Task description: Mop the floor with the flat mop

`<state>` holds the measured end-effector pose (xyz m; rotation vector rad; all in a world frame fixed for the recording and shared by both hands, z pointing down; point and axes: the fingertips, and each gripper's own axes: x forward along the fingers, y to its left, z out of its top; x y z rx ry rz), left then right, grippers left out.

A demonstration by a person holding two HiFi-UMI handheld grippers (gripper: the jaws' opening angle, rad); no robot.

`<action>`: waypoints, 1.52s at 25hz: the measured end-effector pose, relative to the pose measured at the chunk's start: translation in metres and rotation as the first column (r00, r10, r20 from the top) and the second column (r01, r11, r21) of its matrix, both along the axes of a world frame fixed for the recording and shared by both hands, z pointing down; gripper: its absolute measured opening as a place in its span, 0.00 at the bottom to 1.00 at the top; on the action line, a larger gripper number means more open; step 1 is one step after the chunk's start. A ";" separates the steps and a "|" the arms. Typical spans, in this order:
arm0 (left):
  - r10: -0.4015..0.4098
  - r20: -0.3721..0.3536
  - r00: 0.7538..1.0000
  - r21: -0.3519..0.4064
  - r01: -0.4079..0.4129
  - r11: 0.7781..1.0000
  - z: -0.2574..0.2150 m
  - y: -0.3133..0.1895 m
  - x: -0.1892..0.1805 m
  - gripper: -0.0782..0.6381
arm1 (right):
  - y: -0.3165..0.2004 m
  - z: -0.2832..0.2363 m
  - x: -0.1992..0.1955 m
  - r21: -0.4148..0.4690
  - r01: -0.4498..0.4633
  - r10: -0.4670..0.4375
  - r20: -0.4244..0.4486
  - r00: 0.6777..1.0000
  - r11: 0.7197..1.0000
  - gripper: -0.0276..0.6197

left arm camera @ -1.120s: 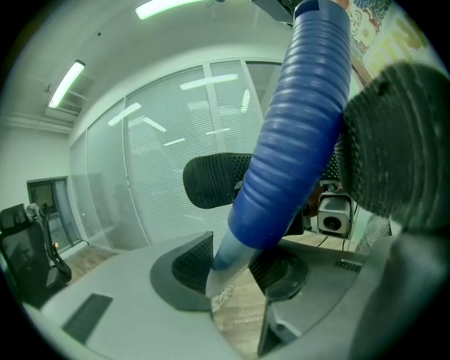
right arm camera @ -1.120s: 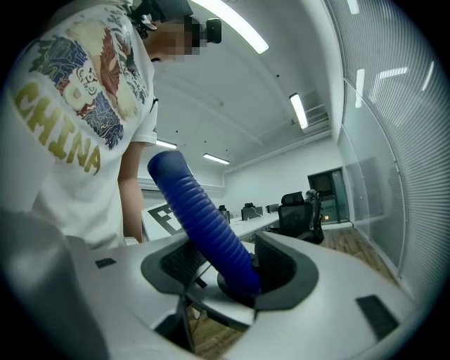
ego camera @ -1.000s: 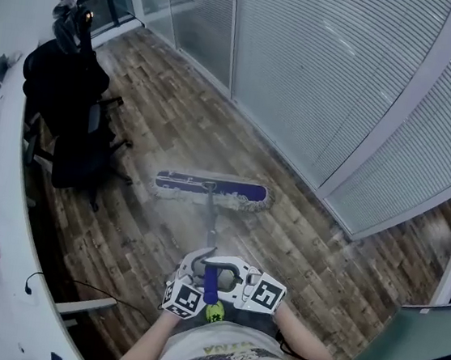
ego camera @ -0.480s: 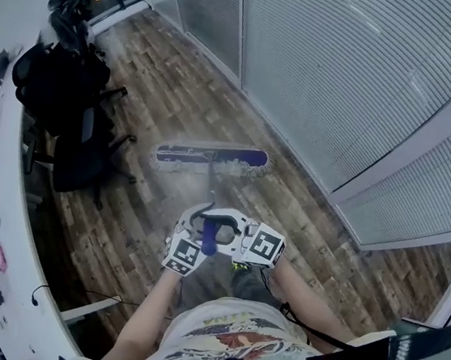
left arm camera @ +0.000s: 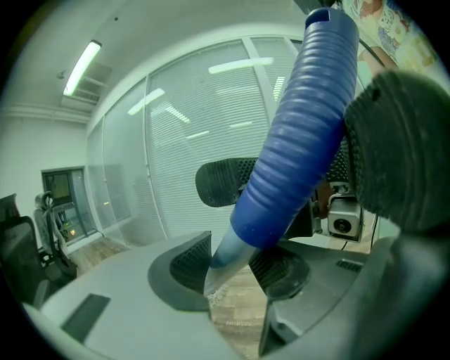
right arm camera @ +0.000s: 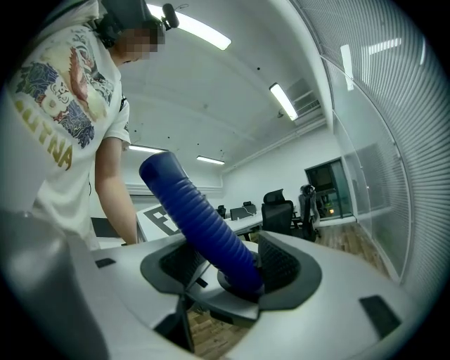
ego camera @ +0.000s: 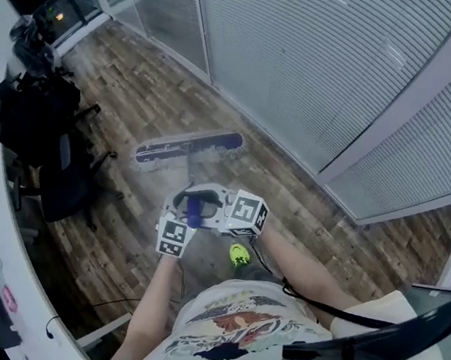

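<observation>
L tongs, just widening, + R tongs grip mop handle.

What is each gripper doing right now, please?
Left gripper: closed on the mop handle, its fingers having just opened slightly wider.
Right gripper: closed on the mop handle.

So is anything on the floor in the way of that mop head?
Nothing visible lies on the wooden floor around the flat mop head. The glass partition runs close past its right end, and a black office chair stands to its left, apart from it.
</observation>
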<state>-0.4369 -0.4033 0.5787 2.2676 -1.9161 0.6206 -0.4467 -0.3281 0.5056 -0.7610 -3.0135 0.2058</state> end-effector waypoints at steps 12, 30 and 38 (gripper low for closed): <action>0.072 -0.005 0.997 0.020 -0.072 0.997 -0.001 0.163 0.078 0.30 | 0.163 0.001 0.072 0.024 -0.081 0.081 -0.031 0.996 0.996 0.40; 0.212 0.018 0.977 -0.007 -0.211 0.977 -0.005 0.459 0.263 0.29 | 0.455 -0.006 0.248 0.002 -0.197 0.197 -0.052 0.979 0.980 0.41; 0.220 0.024 0.975 -0.012 -0.219 0.976 -0.008 0.536 0.375 0.29 | 0.530 -0.006 0.360 0.005 -0.211 0.211 -0.060 0.976 0.978 0.41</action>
